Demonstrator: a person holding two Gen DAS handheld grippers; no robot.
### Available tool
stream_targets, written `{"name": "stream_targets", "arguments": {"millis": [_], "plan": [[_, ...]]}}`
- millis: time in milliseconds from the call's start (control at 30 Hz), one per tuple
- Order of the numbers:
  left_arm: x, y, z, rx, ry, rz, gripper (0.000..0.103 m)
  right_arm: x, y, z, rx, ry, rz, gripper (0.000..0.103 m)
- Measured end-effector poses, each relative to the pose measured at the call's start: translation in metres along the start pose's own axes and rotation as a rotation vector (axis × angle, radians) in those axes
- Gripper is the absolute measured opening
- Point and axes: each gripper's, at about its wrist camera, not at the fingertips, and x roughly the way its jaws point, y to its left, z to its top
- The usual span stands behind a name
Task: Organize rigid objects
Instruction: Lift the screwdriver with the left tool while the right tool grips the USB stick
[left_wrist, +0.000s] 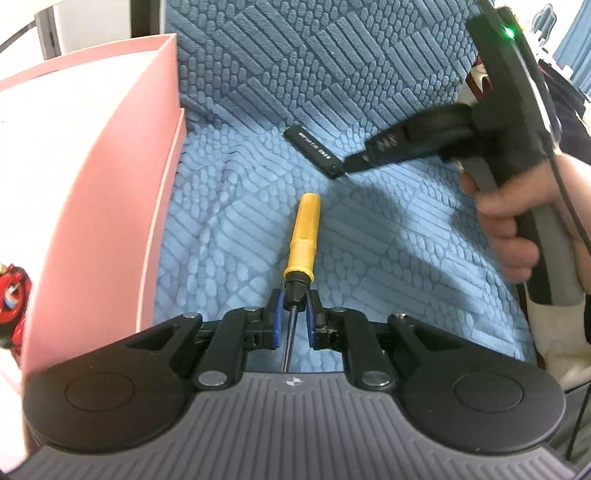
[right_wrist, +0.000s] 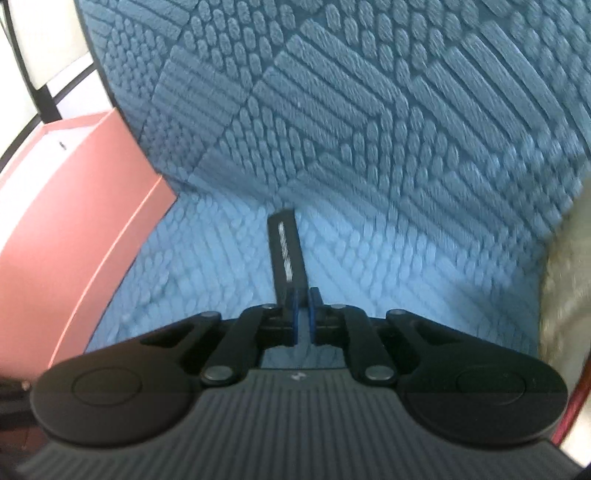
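yellow-handled screwdriver with black collar and dark metal shaft (left_wrist: 301, 243): held by the left gripper (left_wrist: 294, 301), blue-padded fingers closed on the black collar where handle meets shaft. handle points forward, away from the camera, over the blue textured quilted fabric (left_wrist: 388, 258); shaft runs back between the fingers toward the gripper body.

flat black rectangular bar with white printed lettering (left_wrist: 314, 151): seen from the left wrist, it lies at an angle, its near end pinched by the right gripper (left_wrist: 349, 166), which a bare hand (left_wrist: 506, 229) grips. in the right wrist view the right gripper (right_wrist: 303, 295) has its pads drawn in close on the end of the bar (right_wrist: 287, 254), which sticks straight ahead; view blurred. cannot tell whether the bar touches the fabric.

pink rigid box with white interior (left_wrist: 110, 177): stands at left, beside the fabric. red object (left_wrist: 14, 295) at far left edge, unclear.
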Motion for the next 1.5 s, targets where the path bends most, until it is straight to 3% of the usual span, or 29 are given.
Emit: {"name": "stream_targets", "arguments": {"millis": [167,267,333,367,533,733,767,800,867,1100,1333,1500], "plan": [[-0.014,0.002,-0.014,-0.029,-0.008,-0.009,0.015,-0.012,0.001,-0.011,0.014,-0.015,0.036,0.011],[-0.019,0.002,-0.022,-0.04,-0.007,-0.011,0.015,-0.014,0.004,-0.01,0.017,-0.034,0.056,0.017],[-0.02,0.003,-0.026,-0.046,-0.005,-0.012,0.015,-0.014,0.008,-0.008,-0.013,-0.042,0.037,0.041],[-0.02,0.003,-0.027,-0.049,-0.003,-0.013,0.015,-0.012,0.01,-0.008,-0.035,-0.049,0.021,0.044],[-0.015,0.005,-0.029,-0.058,0.013,-0.018,0.015,0.002,0.014,-0.004,-0.095,-0.099,-0.07,0.04],[-0.011,0.008,-0.028,-0.075,0.034,-0.025,0.015,0.015,0.011,0.004,-0.06,-0.109,-0.033,0.039],[-0.01,0.009,-0.028,-0.077,0.039,-0.023,0.015,0.017,0.013,0.003,-0.066,-0.101,-0.034,0.036],[-0.01,0.009,-0.027,-0.078,0.042,-0.023,0.015,0.017,0.015,0.003,-0.088,-0.1,-0.048,0.027],[-0.009,0.009,-0.027,-0.079,0.044,-0.025,0.015,0.018,0.019,0.005,-0.108,-0.081,-0.08,0.026],[-0.008,0.008,-0.028,-0.08,0.052,-0.01,0.015,-0.008,0.015,-0.008,-0.007,-0.043,-0.125,0.026],[-0.01,0.012,-0.035,-0.11,0.054,-0.013,0.015,-0.057,0.013,-0.043,0.107,-0.061,-0.141,0.026],[-0.015,0.007,-0.038,-0.078,0.044,0.023,0.015,-0.077,0.025,-0.069,0.146,-0.064,-0.204,0.027]]}}
